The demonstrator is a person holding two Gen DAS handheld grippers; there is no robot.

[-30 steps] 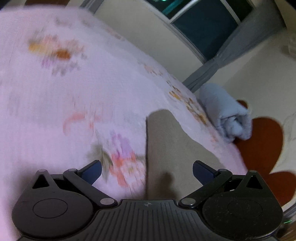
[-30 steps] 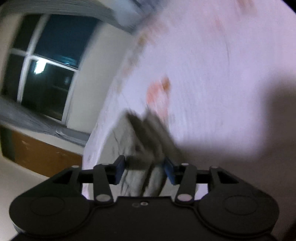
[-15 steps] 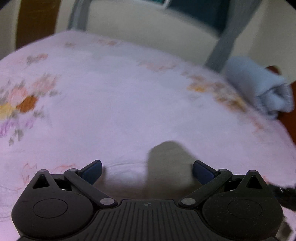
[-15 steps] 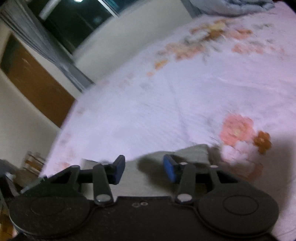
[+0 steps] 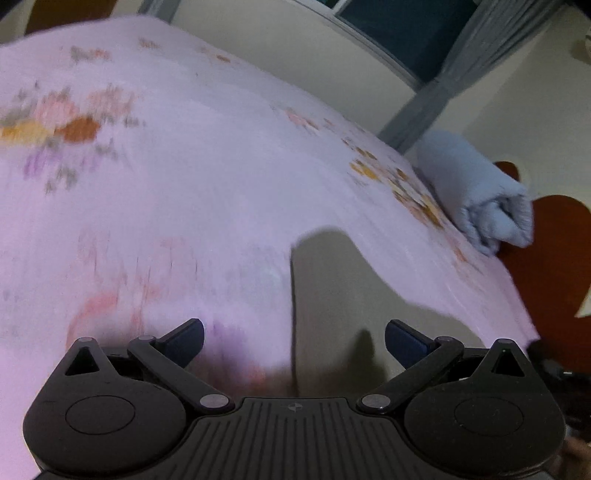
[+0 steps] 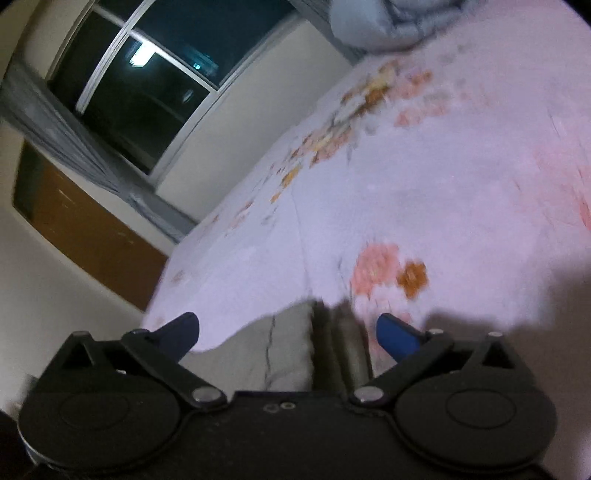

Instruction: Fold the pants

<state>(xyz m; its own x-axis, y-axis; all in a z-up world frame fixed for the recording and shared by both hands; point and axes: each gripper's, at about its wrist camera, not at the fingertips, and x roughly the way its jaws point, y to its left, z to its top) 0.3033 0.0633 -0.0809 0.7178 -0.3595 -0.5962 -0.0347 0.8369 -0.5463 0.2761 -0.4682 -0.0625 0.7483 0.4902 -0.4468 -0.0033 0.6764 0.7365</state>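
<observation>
Right gripper (image 6: pixel 287 334) at lower centre, jaws spreading wide, pads clear of cloth. Grey-beige pants (image 6: pixel 291 350) lie bunched between them on the bed (image 6: pixel 424 177), pink floral sheet. Dark window (image 6: pixel 147 81) upper left. Pale blue bundle (image 6: pixel 376 22) at top edge.

The right hand-held gripper (image 6: pixel 288 330) has released the pants (image 6: pixel 284 350), jaws opening.

Left gripper (image 5: pixel 294 341): standing wide, blue pads well apart, gripping nothing, pointing forward and somewhat down. Right gripper (image 6: pixel 288 332): jaws opening to full spread, pads pressing on nothing, rolled sideways, tilting slightly downward.
</observation>
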